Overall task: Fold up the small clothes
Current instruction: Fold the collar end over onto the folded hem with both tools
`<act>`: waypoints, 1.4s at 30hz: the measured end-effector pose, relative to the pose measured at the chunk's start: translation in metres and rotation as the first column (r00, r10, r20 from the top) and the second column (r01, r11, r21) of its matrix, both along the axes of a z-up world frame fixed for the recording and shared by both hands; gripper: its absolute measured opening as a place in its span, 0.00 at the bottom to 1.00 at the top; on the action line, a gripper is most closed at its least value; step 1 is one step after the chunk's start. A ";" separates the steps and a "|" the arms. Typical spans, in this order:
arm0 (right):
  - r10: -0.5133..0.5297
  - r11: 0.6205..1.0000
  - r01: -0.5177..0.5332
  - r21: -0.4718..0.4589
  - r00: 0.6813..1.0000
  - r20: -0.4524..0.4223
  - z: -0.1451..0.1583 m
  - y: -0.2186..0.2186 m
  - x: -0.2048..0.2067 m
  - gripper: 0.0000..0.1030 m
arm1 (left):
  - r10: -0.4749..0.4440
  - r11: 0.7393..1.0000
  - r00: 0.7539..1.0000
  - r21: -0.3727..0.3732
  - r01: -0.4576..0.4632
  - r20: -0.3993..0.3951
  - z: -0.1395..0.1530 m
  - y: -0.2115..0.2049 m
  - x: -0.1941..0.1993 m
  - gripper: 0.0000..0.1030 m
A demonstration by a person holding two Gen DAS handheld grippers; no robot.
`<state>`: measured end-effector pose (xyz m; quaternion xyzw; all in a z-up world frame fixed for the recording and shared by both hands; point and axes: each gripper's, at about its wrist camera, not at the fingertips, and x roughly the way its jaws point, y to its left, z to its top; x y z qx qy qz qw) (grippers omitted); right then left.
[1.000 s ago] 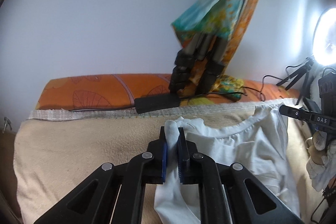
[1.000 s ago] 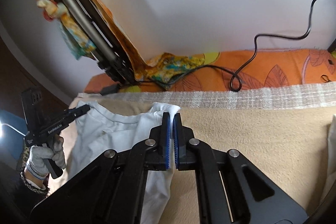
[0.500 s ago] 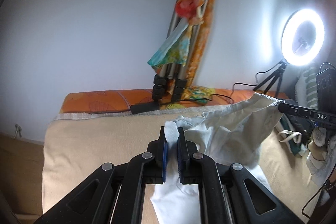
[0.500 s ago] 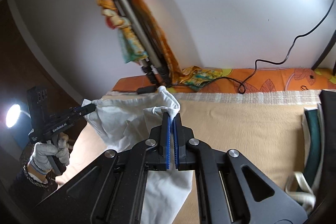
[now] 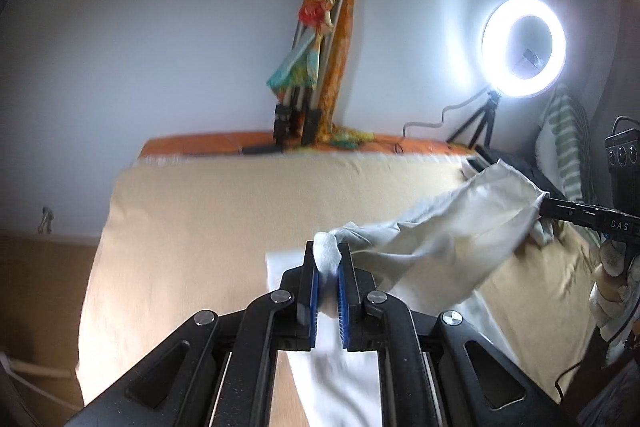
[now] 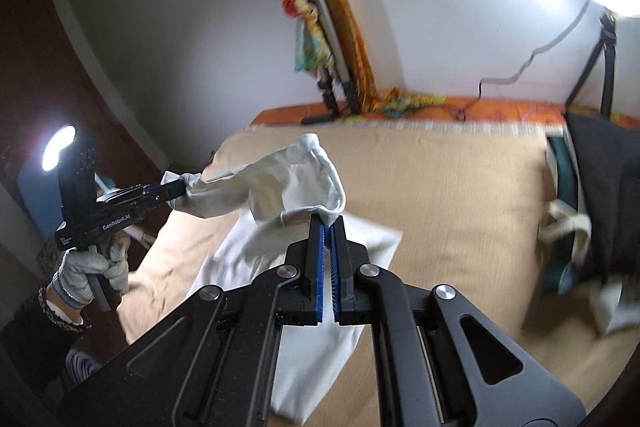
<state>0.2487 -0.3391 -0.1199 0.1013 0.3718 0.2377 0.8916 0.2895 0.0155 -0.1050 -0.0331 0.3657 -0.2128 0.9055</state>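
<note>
Both grippers, left (image 5: 327, 269) and "GenRobot.AI"-marked right (image 6: 328, 223), pinch white garment (image 5: 448, 227).

Ring light (image 5: 523, 46) glares — motion blur, dark fisheye corners.

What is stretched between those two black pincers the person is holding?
The white garment. The left gripper and right gripper each pinch one end, and the cloth hangs between them above the beige blanket, clearest in the right wrist view.
</note>
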 end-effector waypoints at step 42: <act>0.006 0.969 0.074 0.235 0.947 -0.321 -0.111 -0.009 -0.056 0.08 | 0.057 0.927 0.920 -0.323 -0.193 -0.388 -0.091 0.059 -0.080 0.08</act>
